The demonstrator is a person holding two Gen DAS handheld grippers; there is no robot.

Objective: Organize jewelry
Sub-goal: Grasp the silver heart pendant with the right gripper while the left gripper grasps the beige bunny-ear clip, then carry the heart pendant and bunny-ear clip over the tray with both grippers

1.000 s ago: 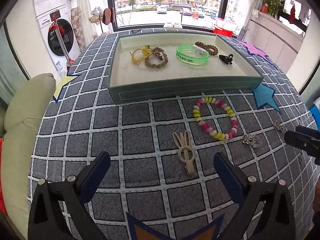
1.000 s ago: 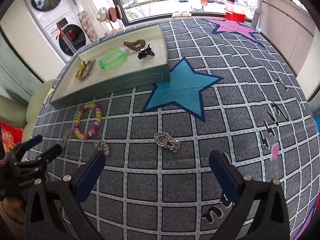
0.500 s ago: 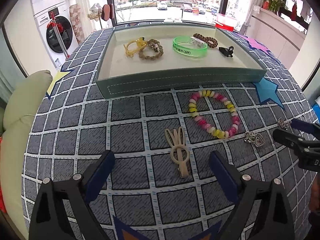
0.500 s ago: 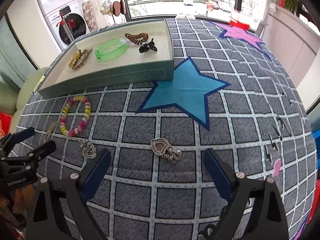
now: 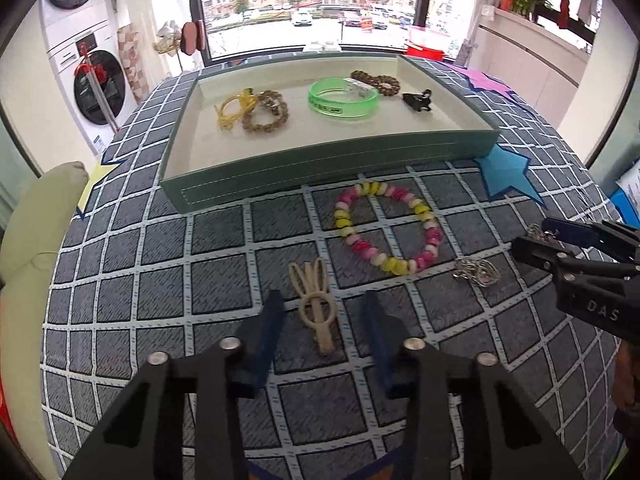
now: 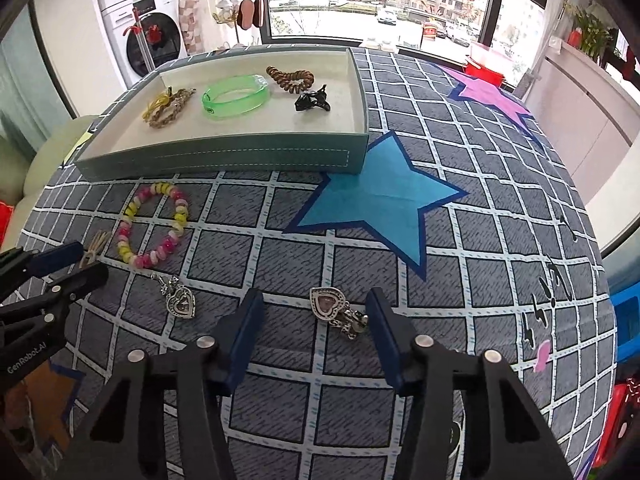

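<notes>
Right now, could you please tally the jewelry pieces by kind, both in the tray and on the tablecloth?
Bracelets and bangles: 3, the green bangle, braided bracelet, beaded bracelet
Hair ties: 2, yellow, brown coil
Hair clips: 2, black, cream
Heart charms: 2
Total: 9

Both tools' jaws narrower, closing.

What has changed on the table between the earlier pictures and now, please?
Both tools' jaws have narrowed and are closing: the left tool around the cream hair clip, the right tool around the pink heart charm. Neither visibly presses on its item yet; both items lie on the cloth. The beaded bracelet, the second heart charm and the tray with its contents have stayed put.
</notes>
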